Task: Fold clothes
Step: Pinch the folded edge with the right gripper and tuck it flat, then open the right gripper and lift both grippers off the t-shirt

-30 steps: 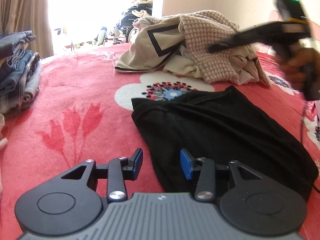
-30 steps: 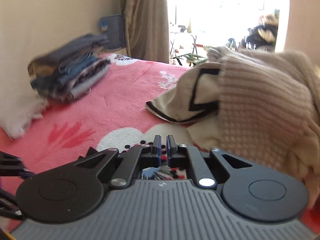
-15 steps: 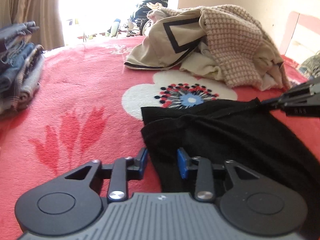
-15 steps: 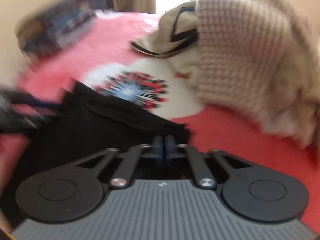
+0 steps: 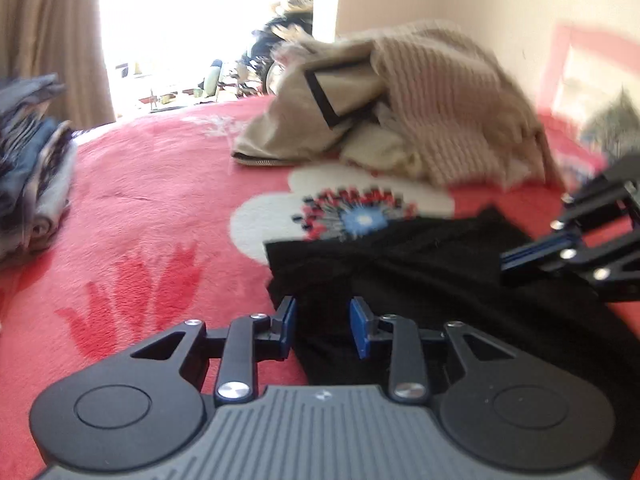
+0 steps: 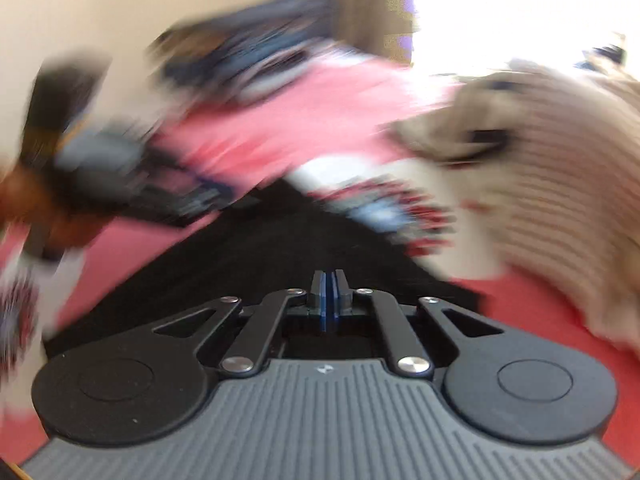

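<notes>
My left gripper (image 5: 323,328) sits lower centre, fingers spread astride the black garment (image 5: 420,276). My right gripper (image 6: 328,294), fingers pressed together, may catch only one layer and drag it.

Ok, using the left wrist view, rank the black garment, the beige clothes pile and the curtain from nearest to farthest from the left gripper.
1. Black garment: at the left gripper, between its open fingers.
2. Beige clothes pile: farther back, right of centre.
3. Curtain: far left, by the window.

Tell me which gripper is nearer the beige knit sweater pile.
Right. The right gripper is over the black garment's far side, close below the beige knit sweater pile; the left gripper sits at the garment's near edge, farther off.
</notes>
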`<action>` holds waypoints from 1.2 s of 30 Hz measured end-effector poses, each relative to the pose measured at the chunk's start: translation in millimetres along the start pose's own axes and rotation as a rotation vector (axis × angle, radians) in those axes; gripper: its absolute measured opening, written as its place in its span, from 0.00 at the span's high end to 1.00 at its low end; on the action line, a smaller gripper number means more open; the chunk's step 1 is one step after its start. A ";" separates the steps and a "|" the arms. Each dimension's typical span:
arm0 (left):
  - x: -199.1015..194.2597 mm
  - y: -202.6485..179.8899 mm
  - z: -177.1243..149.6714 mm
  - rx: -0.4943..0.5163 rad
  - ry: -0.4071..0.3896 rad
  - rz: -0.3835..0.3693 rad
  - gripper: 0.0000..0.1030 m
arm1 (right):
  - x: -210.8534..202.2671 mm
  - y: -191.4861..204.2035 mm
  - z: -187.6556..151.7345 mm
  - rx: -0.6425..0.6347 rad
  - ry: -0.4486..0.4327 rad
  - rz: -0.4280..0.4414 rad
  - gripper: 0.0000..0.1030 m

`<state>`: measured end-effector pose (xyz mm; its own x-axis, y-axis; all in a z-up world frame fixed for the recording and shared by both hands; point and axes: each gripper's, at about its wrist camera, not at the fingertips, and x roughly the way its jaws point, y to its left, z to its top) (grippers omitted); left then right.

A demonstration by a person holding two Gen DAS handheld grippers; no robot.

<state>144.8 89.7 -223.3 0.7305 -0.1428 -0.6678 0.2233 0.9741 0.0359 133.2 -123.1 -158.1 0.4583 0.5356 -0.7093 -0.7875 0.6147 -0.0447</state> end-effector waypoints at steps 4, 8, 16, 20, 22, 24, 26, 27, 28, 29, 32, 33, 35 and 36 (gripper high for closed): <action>-0.8 4.8 -2.8 -0.022 0.004 0.001 0.64 | 33.9 -40.7 -5.1 0.058 0.087 -0.248 1.00; -8.9 13.5 1.4 -0.027 -0.029 -0.001 0.65 | 10.1 -58.9 4.8 0.144 0.004 -0.297 0.96; 21.3 -8.7 11.2 0.066 -0.004 0.016 0.60 | 44.1 -21.7 13.9 0.014 0.081 -0.042 0.96; 9.0 13.6 12.4 -0.050 -0.025 0.029 0.60 | 35.0 -65.3 13.5 0.247 0.030 -0.371 0.91; -6.5 21.5 12.4 -0.074 -0.038 0.018 0.63 | 6.6 -70.8 9.7 0.245 -0.001 -0.341 0.91; -30.9 21.4 9.0 -0.044 -0.053 -0.040 0.63 | -28.8 -61.1 4.6 0.215 -0.027 -0.228 0.91; -54.1 14.7 1.4 -0.020 -0.043 -0.142 0.63 | -61.0 -38.1 -0.7 0.128 -0.040 -0.086 0.91; -62.3 7.1 -5.5 -0.002 -0.023 -0.203 0.63 | -68.7 -26.1 -4.9 0.089 -0.031 -0.023 0.91; -70.4 -0.5 -12.4 0.017 -0.003 -0.263 0.62 | -72.4 -13.2 -10.2 0.064 -0.013 0.031 0.91; -78.6 -8.2 -19.3 0.035 0.017 -0.324 0.62 | -72.4 0.0 -17.4 0.041 0.018 0.076 0.92; -78.0 -29.7 -52.2 0.128 0.109 -0.333 0.62 | -61.5 22.0 -42.6 0.018 0.115 0.130 0.93; -76.6 -29.1 -59.2 0.133 0.130 -0.308 0.65 | -57.1 22.9 -53.7 0.020 0.149 0.115 0.94; -77.6 -16.5 -65.4 0.091 0.145 -0.257 0.65 | -56.8 11.0 -77.1 0.046 0.184 0.026 0.95; -80.7 -10.5 -65.5 0.068 0.148 -0.239 0.66 | -64.5 0.4 -82.3 0.105 0.177 -0.007 0.93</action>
<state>41.2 102.5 -218.5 0.5507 -0.3351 -0.7645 0.4244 0.9011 -0.0893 69.4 -205.0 -170.3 0.3766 0.4271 -0.8221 -0.7331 0.6799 0.0174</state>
